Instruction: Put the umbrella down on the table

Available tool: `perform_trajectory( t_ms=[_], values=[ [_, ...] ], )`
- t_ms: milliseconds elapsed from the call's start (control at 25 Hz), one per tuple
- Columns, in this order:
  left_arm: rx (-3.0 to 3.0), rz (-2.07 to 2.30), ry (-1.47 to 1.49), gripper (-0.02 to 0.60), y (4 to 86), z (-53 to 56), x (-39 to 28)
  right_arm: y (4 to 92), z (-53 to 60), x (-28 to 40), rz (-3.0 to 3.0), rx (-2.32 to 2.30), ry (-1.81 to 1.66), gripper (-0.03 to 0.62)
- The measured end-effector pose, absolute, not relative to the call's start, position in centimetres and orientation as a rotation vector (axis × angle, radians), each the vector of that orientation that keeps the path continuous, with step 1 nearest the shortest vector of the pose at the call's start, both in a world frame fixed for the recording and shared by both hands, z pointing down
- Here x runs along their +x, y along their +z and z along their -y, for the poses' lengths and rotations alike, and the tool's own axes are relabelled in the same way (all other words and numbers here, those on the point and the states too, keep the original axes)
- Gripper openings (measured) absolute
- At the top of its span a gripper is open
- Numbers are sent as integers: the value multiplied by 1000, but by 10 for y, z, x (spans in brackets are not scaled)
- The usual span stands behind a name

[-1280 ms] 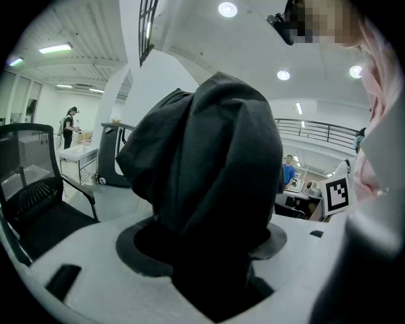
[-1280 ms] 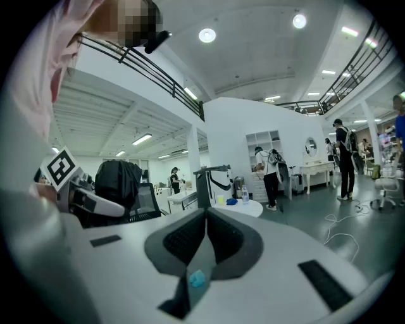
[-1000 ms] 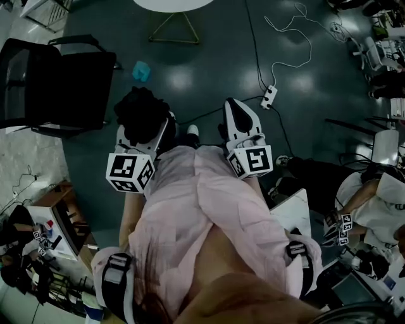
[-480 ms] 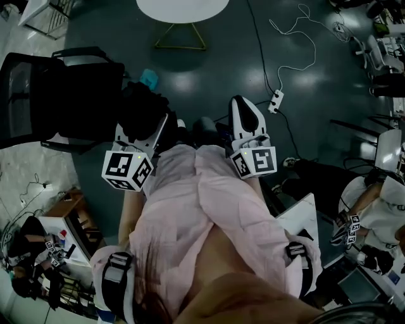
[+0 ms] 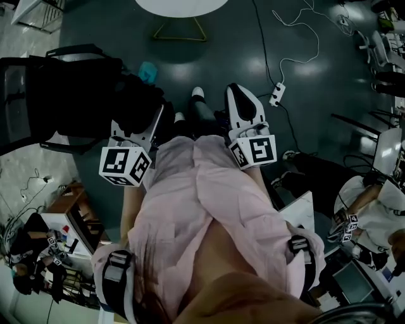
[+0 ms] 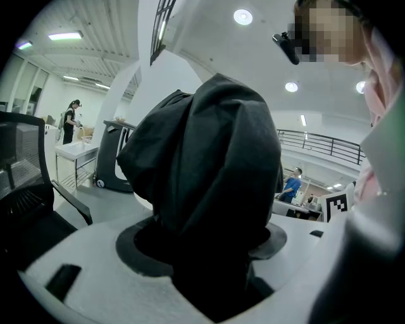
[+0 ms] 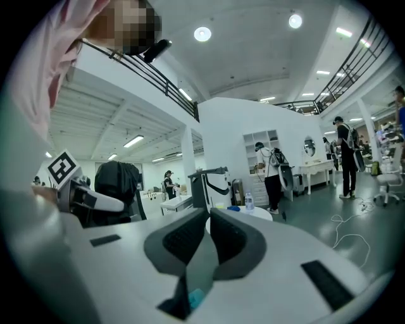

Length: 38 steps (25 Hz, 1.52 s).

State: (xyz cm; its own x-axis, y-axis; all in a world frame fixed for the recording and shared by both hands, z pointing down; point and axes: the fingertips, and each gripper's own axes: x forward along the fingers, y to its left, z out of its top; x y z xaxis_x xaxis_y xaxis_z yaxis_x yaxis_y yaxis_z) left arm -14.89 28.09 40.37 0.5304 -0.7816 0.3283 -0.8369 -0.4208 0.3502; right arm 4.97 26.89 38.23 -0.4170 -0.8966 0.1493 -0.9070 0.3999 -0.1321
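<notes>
Left tongs (image 6: pixel 209 253) clamp the bundled black umbrella (image 6: pixel 209 158) at centre frame, right tongs (image 7: pixel 207 228) closed and empty; the round white tabletop (image 5: pixel 180 5) sits at the top edge, so reach over it before lowering.

The round white surface (image 5: pixel 180 5) gets chopped by the top edge (umbrella (image 6: pixel 209 158) buries the jaw tips of the left hand-held gripper (image 6: pixel 205 256)).

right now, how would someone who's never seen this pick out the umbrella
Start at the person in the pink shirt and find the left gripper, next to the black chair. The umbrella is the folded black bundle clamped in it: soft crumpled cloth, unlike the chair's stiff frame.
</notes>
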Motion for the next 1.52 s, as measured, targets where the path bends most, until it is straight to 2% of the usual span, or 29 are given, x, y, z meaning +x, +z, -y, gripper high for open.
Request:
perform_trajectory(
  t_ms=[520, 920, 1280, 1520],
  values=[
    [2253, 1459, 85, 318, 395, -178, -115, 376, -149, 84, 2697, 1527, 280, 34],
    [2235, 1493, 64, 317, 388, -120, -97, 383, -99, 113, 2701, 1536, 361, 34],
    [2269, 1434, 91, 316, 390, -36, -111, 385, -24, 102, 2677, 1615, 400, 34],
    [2303, 1378, 121, 318, 388, 27, -141, 378, 34, 71, 2642, 1692, 395, 34]
  ],
)
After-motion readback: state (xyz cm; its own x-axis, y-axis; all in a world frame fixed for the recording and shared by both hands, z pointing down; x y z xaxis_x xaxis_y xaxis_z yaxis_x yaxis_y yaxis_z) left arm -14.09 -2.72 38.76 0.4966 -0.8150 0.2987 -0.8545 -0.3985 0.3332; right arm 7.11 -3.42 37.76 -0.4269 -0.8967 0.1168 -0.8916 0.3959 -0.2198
